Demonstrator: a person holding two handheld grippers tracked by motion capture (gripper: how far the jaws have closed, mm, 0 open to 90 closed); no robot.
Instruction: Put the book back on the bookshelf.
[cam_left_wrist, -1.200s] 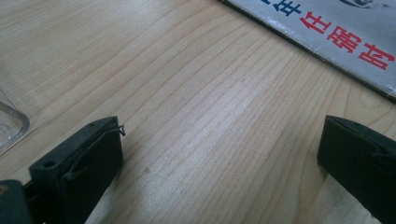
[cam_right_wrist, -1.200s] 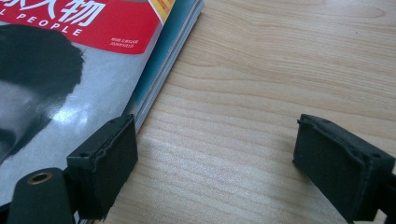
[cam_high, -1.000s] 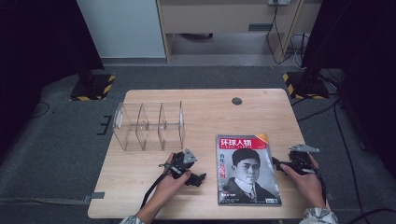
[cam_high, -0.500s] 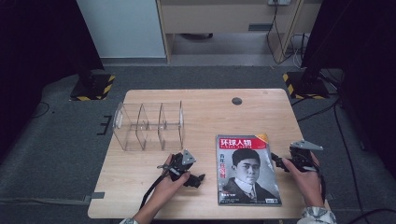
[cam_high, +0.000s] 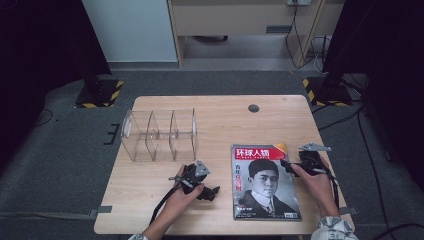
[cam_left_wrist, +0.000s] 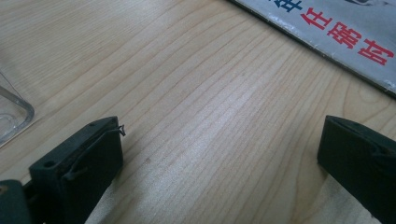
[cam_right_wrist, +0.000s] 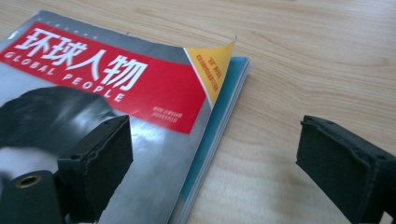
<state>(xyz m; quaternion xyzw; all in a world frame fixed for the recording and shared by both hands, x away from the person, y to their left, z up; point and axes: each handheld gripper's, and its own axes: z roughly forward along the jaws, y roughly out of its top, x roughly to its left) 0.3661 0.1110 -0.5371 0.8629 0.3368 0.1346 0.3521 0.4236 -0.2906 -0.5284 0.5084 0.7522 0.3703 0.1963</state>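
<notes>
The magazine (cam_high: 265, 182) lies flat near the front right of the worktop (cam_high: 220, 120), its top right cover corner curled up. Your right gripper (cam_right_wrist: 212, 154) stands wide open astride the magazine's right edge, one jaw over the cover, the other over bare wood. Your left gripper (cam_left_wrist: 219, 144) rests wide open on the wood left of the magazine, near the clear acrylic organizer (cam_high: 159, 134). Closing now would likely pinch the cover alone, creasing or tearing it while the pages slide free.
</notes>
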